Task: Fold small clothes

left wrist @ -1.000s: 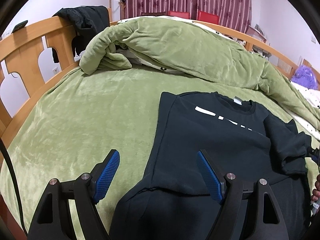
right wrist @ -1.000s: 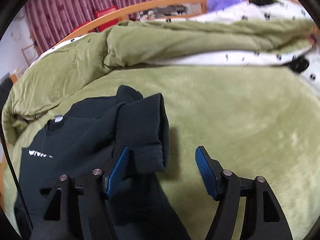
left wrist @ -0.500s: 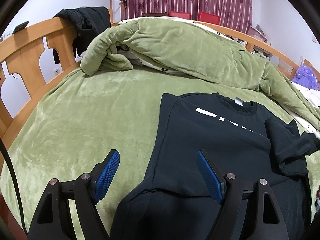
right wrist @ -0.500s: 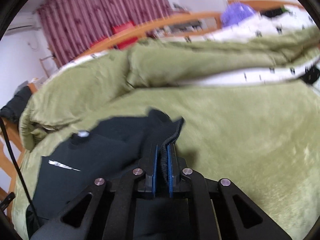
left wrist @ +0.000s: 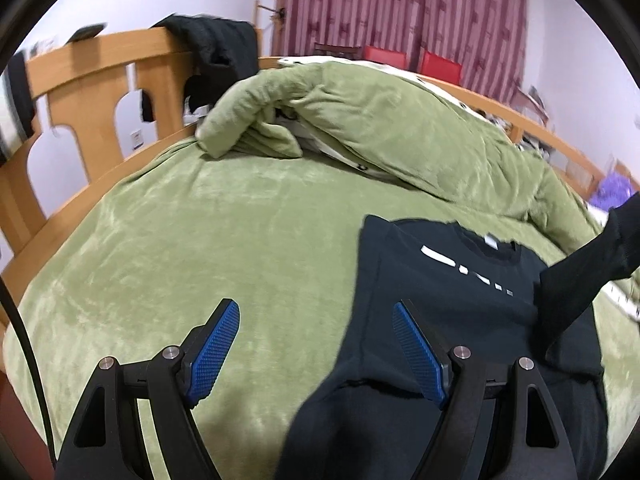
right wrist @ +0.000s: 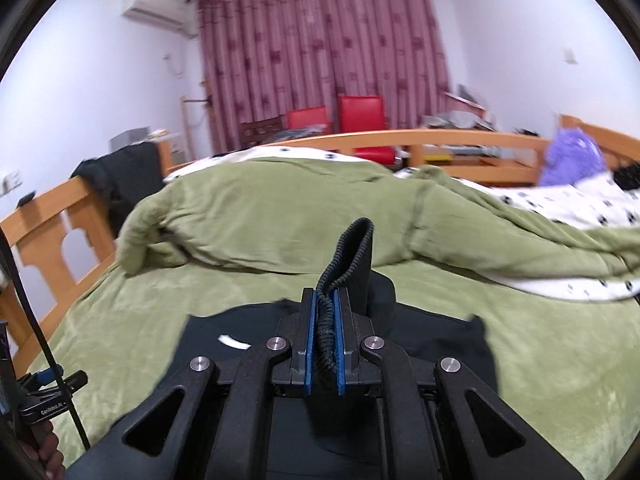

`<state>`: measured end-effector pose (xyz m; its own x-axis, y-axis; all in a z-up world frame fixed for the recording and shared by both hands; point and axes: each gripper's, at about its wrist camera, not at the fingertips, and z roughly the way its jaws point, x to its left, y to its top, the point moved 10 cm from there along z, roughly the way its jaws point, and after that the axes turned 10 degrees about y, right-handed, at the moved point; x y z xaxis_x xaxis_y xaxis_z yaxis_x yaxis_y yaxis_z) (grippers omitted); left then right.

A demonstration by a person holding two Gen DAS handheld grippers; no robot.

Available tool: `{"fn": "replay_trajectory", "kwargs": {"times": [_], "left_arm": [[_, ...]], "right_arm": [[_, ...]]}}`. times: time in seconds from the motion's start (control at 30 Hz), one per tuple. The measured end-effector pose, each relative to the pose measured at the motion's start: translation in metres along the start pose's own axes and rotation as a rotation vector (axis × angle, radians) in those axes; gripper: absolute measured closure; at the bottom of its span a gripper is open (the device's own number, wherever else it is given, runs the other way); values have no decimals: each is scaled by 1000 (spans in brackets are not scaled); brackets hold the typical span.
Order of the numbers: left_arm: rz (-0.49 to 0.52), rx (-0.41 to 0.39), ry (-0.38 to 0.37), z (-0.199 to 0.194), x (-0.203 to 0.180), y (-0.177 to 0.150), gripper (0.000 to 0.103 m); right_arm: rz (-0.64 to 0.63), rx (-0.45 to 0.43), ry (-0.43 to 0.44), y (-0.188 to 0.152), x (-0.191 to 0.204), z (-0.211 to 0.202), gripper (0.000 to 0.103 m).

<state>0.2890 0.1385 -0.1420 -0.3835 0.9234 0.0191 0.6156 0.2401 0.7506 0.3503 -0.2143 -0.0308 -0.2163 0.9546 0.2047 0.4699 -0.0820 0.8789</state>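
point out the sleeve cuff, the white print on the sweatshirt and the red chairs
sleeve cuff point(right wrist: 354, 256), right wrist view, ribbed part above the pads
white print point(left wrist: 438, 258), left wrist view, its longest bar
red chairs point(right wrist: 362, 114), right wrist view, right chair's backrest

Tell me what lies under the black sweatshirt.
The black sweatshirt lies flat on the green blanket, which shows all around it. Anything between them is covered. Its sleeve cuff is lifted off it, pinched in the right gripper.

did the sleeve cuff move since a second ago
Yes. The sleeve cuff lay on the green blanket then; now the right gripper, jaws shut on it, holds it raised above the sweatshirt, up against the rumpled quilt behind.
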Motion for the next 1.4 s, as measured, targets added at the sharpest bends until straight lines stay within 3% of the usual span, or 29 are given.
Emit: {"fn": "replay_trajectory", "kwargs": {"times": [0.2, 0.4, 0.63, 0.7, 0.73, 0.77, 0.83, 0.97, 1.1, 1.2, 1.4], "left_arm": [[-43, -34, 21, -5, 28, 10, 25], [-72, -24, 28, 1, 44, 11, 25], [-69, -6, 31, 8, 47, 7, 25], [-58, 5, 29, 11, 41, 4, 25], [-51, 9, 26, 12, 38, 3, 25], [-42, 12, 24, 13, 33, 2, 25], [-16, 14, 21, 14, 23, -2, 25], [28, 34, -10, 18, -4, -10, 25], [81, 64, -49, 23, -38, -23, 25], [119, 81, -72, 27, -60, -33, 25], [218, 121, -98, 40, -98, -61, 25]], "right_arm": [[-82, 61, 75, -8, 90, 45, 95], [-155, 178, 133, -53, 153, 101, 95], [-162, 357, 186, -142, 172, 150, 91], [-164, 399, 220, -156, 172, 153, 83], [-175, 386, 212, -156, 168, 150, 73], [-185, 348, 189, -152, 159, 142, 58], [-191, 272, 155, -139, 140, 124, 45], [-180, 223, 83, -115, 79, 88, 45], [-133, 203, -79, -109, -19, 50, 45], [-49, 227, -199, -122, -97, 28, 45], [164, 288, -252, -173, -193, 11, 45]]}}
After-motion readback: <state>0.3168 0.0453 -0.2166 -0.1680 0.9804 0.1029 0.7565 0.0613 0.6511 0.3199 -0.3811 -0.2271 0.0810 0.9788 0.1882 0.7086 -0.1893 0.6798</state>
